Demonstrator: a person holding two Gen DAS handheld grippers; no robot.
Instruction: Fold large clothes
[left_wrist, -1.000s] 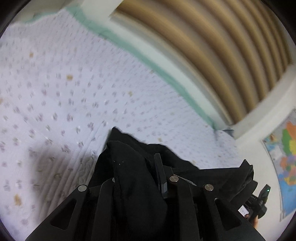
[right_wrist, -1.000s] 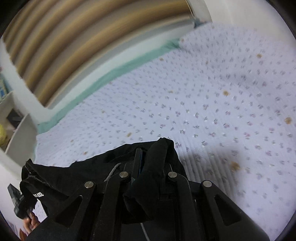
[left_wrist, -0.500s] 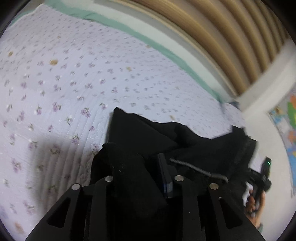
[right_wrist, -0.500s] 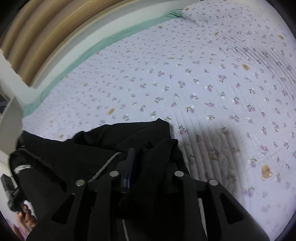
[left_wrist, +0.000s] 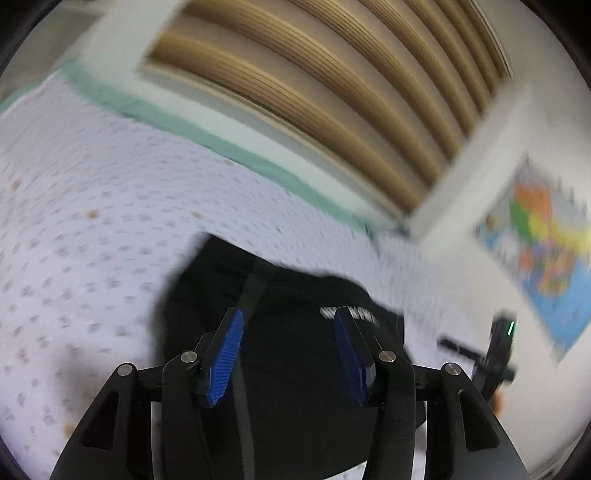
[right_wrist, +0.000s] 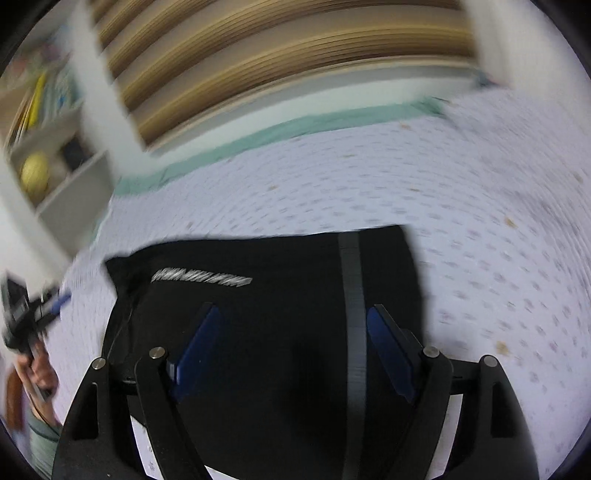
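Observation:
A black garment (left_wrist: 295, 354) with a grey stripe and white lettering lies folded flat on the floral bedspread (left_wrist: 92, 229). It also shows in the right wrist view (right_wrist: 266, 295). My left gripper (left_wrist: 288, 321) is open and empty above the garment, its blue pads (left_wrist: 225, 358) spread apart. My right gripper (right_wrist: 291, 314) is open and empty above the same garment, blue pads (right_wrist: 388, 350) apart. Each gripper shows small in the other's view: the right one (left_wrist: 495, 347), the left one (right_wrist: 33, 310). Both views are motion-blurred.
A slatted wooden headboard (left_wrist: 314, 92) and a green sheet edge (left_wrist: 221, 147) run along the far side of the bed. A colourful map (left_wrist: 543, 236) hangs on the wall at right. A white shelf (right_wrist: 48, 173) with small items stands at left.
Both grippers have opened and let go of the black garment, which now lies flat on the bed. Both have pulled back and tilted up.

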